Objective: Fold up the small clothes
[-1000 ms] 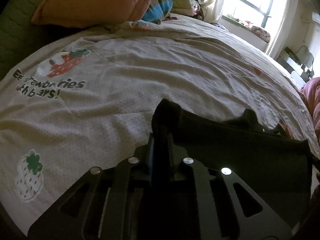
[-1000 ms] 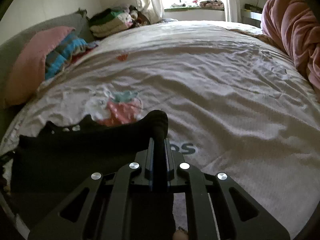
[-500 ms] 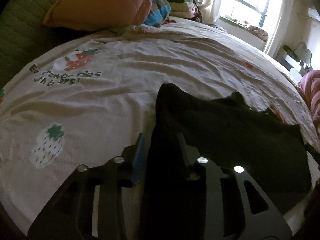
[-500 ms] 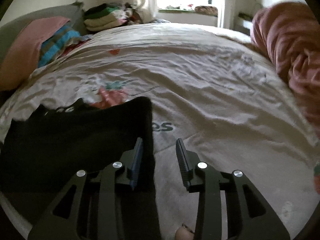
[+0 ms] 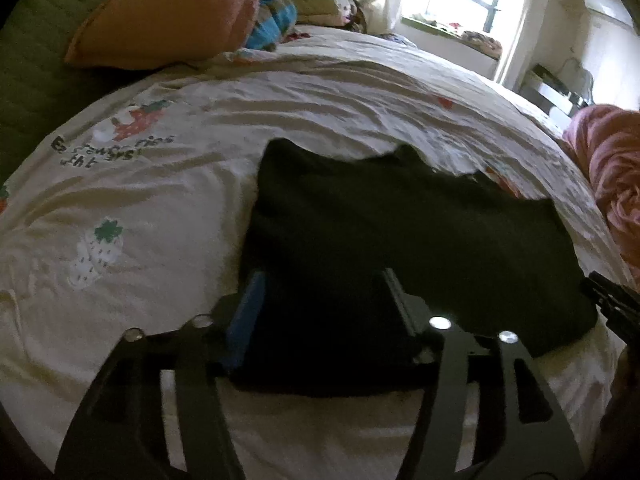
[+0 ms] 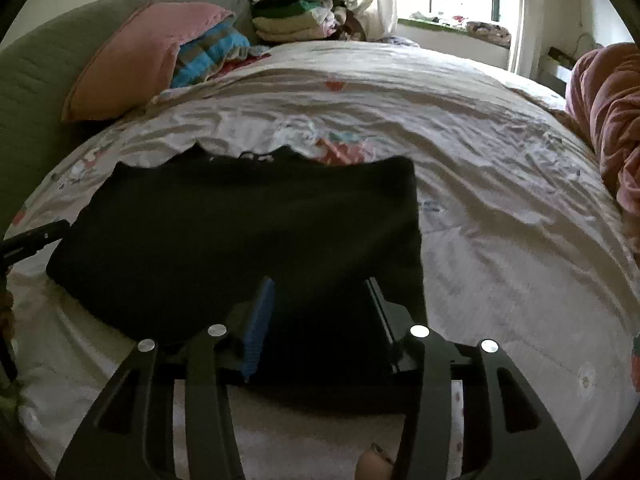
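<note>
Now I see one black garment flat near the bed's front edge; my two grippers, left and right, have just been opening, gripping nothing.

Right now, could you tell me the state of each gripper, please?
Left gripper: open, just released the black garment.
Right gripper: open, just released it too.

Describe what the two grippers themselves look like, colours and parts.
Both look alike. The left gripper and the right gripper have black, curved frames with long cut-out slots and four round silver bolt heads across the front. On each, one pad is ribbed and blue, the other dark. No cables or sleeves show.
</note>
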